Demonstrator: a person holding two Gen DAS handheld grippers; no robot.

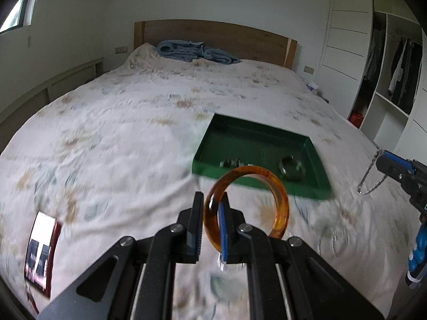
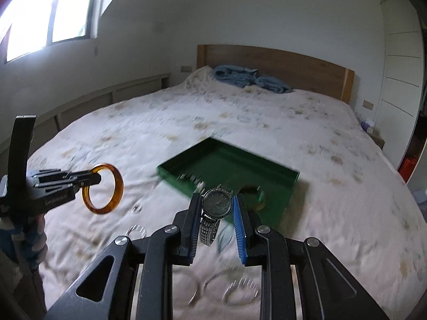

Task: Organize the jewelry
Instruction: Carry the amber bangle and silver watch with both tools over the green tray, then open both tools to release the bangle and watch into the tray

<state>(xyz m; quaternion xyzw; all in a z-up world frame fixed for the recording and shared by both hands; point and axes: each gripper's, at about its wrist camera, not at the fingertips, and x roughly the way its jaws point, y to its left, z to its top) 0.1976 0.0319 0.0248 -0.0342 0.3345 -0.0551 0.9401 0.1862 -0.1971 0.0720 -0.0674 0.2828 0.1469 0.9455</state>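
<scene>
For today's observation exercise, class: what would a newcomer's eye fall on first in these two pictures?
First, the amber bangle, clamped upright in the left claw above the bed. Next, the silver watch, gripped by its face in the right claw, its band hanging down. Beyond both lies the green tray on the floral bedspread, with a few small pieces already inside.

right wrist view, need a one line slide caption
Right gripper clamps a silver watch above the green tray; left gripper holds an amber bangle.
</scene>
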